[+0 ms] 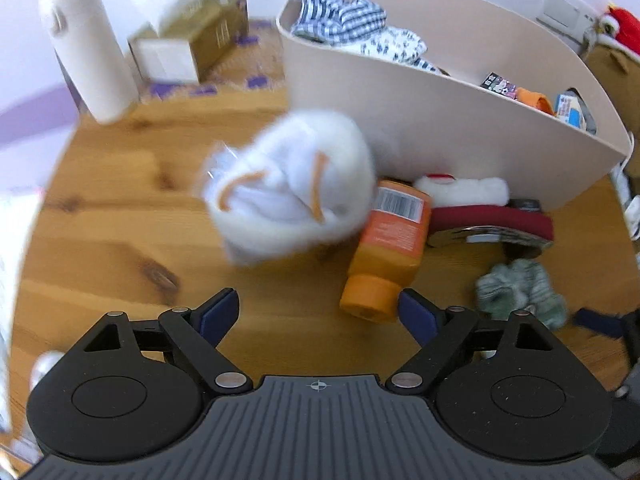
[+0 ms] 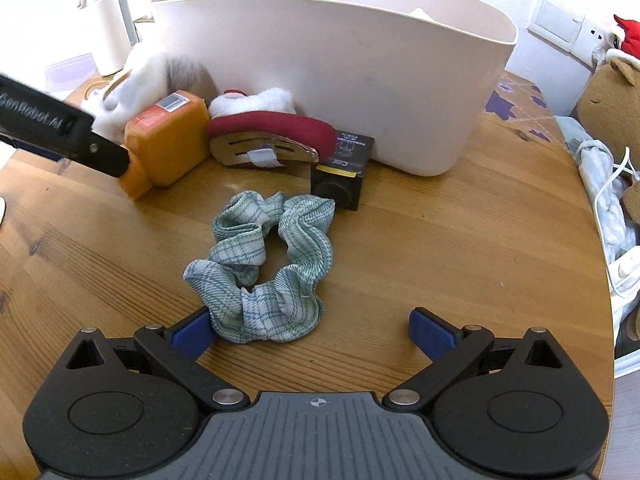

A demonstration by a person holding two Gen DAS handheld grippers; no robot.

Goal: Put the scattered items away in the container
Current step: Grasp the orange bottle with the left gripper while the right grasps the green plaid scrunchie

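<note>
A beige oval container point(image 1: 420, 108) stands on the round wooden table point(image 1: 120, 220); it also shows in the right wrist view point(image 2: 340, 72). It holds checked cloth and small boxes. In front of it lie a blurred white bag with orange strings point(image 1: 288, 188), an orange bottle point(image 1: 388, 248) on its side, a red and white Santa hat clip point(image 2: 272, 136), a black box point(image 2: 340, 176) and a green plaid scrunchie point(image 2: 268, 272). My left gripper point(image 1: 320, 316) is open and empty, just short of the bottle's cap. My right gripper point(image 2: 312, 332) is open, with the scrunchie's near edge between its fingers.
A white jug point(image 1: 88, 48) and a cardboard box point(image 1: 192, 44) stand at the table's far left. A brown plush toy point(image 2: 612, 100) and white cables point(image 2: 612, 208) lie past the table's right edge. The left gripper's black arm point(image 2: 60, 128) crosses the right wrist view at left.
</note>
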